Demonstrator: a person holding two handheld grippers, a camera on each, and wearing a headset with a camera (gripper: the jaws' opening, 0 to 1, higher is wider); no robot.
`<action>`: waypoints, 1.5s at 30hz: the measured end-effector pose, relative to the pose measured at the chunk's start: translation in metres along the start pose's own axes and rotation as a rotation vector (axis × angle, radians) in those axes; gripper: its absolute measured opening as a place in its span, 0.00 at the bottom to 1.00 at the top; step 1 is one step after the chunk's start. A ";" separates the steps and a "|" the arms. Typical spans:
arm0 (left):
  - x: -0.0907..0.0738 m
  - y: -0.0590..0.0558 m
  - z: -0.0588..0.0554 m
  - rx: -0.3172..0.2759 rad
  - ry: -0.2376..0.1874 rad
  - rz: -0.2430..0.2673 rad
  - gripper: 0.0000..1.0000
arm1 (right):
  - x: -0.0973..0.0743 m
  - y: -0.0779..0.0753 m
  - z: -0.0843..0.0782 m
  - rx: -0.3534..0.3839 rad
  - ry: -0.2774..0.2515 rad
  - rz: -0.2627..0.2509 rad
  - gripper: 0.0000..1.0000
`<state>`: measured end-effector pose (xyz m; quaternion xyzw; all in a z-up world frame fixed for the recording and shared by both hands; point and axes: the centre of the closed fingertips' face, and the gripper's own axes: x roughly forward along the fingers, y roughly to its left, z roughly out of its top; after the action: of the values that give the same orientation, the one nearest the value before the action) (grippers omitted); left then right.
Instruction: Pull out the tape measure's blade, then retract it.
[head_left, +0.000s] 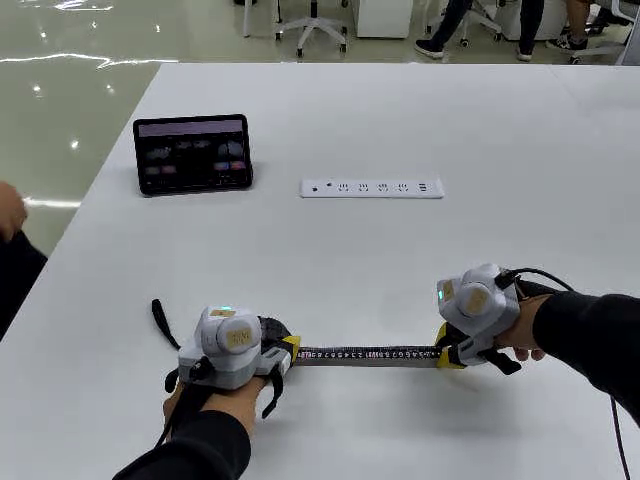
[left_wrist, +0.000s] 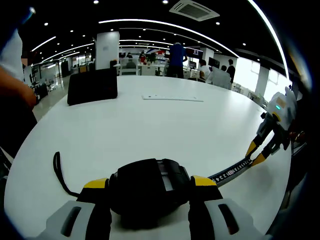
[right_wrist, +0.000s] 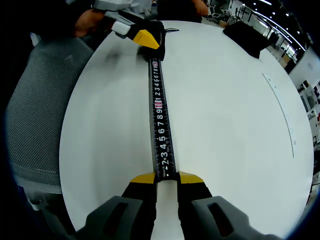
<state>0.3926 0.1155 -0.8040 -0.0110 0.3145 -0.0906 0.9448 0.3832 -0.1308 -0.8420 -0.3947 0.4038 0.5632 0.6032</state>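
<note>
The black tape measure case (left_wrist: 150, 187) sits on the white table, clamped between the yellow-tipped jaws of my left gripper (left_wrist: 150, 184); in the head view that gripper (head_left: 283, 352) is at the near left. The dark blade (head_left: 368, 354) with white numerals stretches right from the case (head_left: 272, 333) to my right gripper (head_left: 447, 354), which is shut on the blade's end. In the right gripper view the blade (right_wrist: 160, 120) runs straight away from my right gripper (right_wrist: 165, 177) to the case (right_wrist: 151, 39). A black wrist strap (head_left: 160, 322) trails left of the case.
A dark tablet (head_left: 192, 153) stands at the table's far left and a white power strip (head_left: 372, 187) lies mid-table. The table edge (head_left: 95, 200) drops to a glossy floor on the left. A person's hand (head_left: 10, 210) shows at the left. Chairs and people's legs are beyond the far edge.
</note>
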 end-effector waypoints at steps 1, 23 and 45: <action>0.000 0.000 0.000 -0.001 0.000 -0.001 0.58 | 0.000 0.000 0.000 -0.004 0.000 0.001 0.11; -0.001 0.001 0.000 -0.021 0.005 -0.024 0.58 | 0.005 0.002 0.016 0.028 -0.032 0.003 0.11; -0.002 -0.001 0.000 -0.024 0.009 -0.031 0.58 | 0.012 0.004 0.030 0.026 -0.051 0.006 0.11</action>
<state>0.3911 0.1151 -0.8029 -0.0266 0.3195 -0.1014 0.9418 0.3813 -0.0980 -0.8420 -0.3710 0.3971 0.5696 0.6167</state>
